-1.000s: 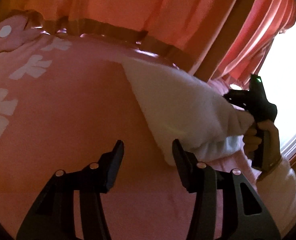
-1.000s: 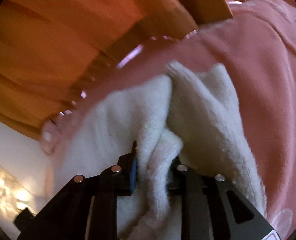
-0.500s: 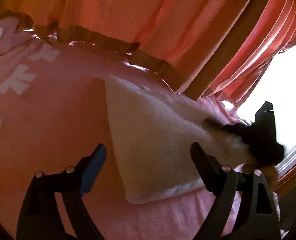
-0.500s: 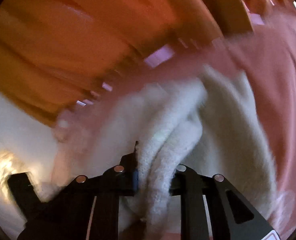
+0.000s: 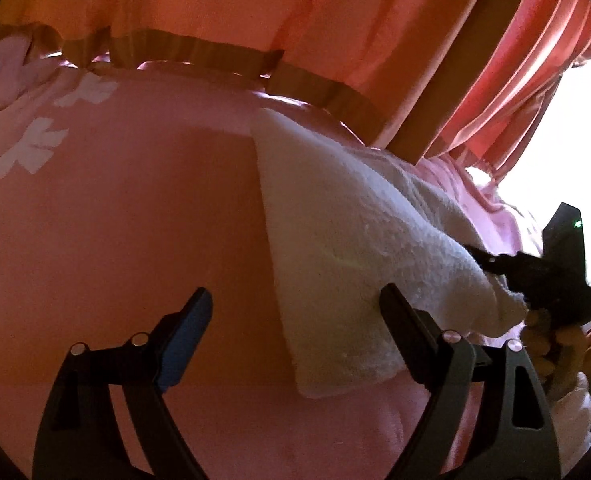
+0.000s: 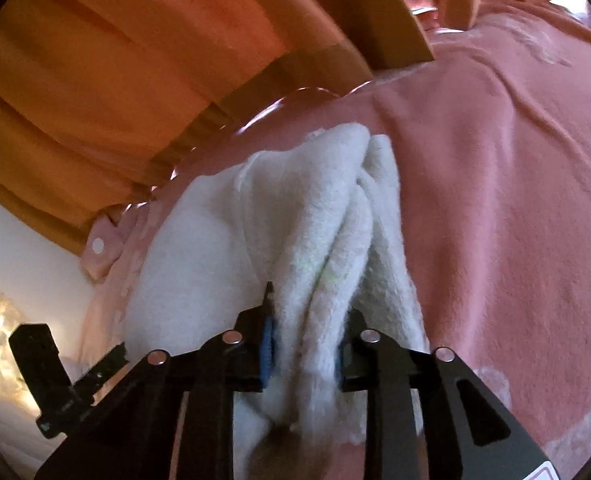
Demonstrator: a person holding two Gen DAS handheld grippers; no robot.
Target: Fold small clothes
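The right hand-held gripper point(image 6: 305, 344) has its jaws pinched on a bunched end of the white fleecy garment point(image 5: 359, 256), gathering several layers at once, probably so the folded stack holds together. The garment lies stretched across the pink bedspread point(image 5: 135, 208), its far corner flat near the orange curtains point(image 5: 223, 4), its near end lifted where the right hand-held gripper grips it. The left hand-held gripper point(image 5: 295, 320) hovers with jaws spread wide, holding nothing, 1 finger over the cloth's edge, likely poised to pin or take that side.
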